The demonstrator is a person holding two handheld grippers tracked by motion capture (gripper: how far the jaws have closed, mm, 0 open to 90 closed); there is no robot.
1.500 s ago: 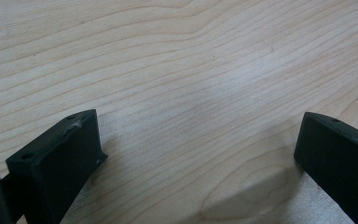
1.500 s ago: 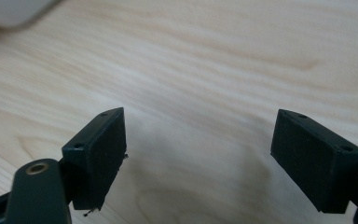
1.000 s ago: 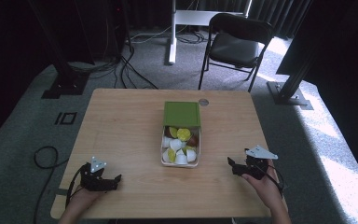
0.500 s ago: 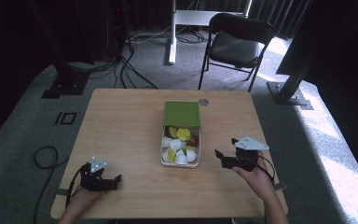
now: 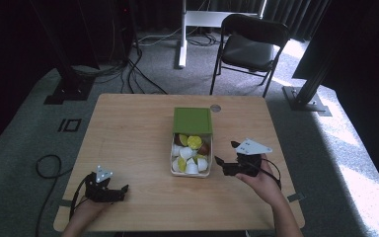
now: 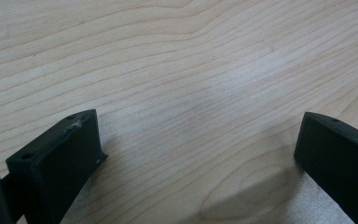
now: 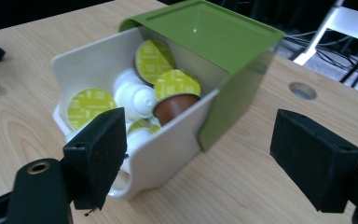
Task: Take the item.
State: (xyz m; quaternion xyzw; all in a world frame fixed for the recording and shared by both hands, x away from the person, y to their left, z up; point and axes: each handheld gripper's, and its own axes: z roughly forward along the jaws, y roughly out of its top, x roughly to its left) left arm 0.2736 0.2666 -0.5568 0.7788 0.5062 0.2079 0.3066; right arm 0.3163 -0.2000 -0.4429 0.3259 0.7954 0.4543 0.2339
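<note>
A white drawer box (image 5: pixel 172 167) sits mid-table, pulled halfway out of its green sleeve (image 5: pixel 192 121). It holds several coffee capsules (image 5: pixel 189 154). My right gripper (image 5: pixel 225 153) hovers just right of the box, open and empty, with its jaws pointing at it. In the right gripper view the white drawer (image 7: pixel 168 154) and green sleeve (image 7: pixel 209 28) stand between my wide-apart jaws (image 7: pixel 200 135). Yellow-green lids (image 7: pixel 88 105), a white capsule (image 7: pixel 135 100) and a brown capsule (image 7: pixel 175 105) lie inside. My left gripper (image 5: pixel 123 191) rests at the front left of the table, open over bare wood (image 6: pixel 198 123).
A round cable hole (image 5: pixel 215 107) lies in the tabletop behind the sleeve, also seen in the right gripper view (image 7: pixel 302 90). A dark chair (image 5: pixel 249 44) stands beyond the far edge. Cables run over the floor at the left (image 5: pixel 47 165).
My right gripper has moved left toward the box and risen off the table. The left gripper has stayed where it was.
</note>
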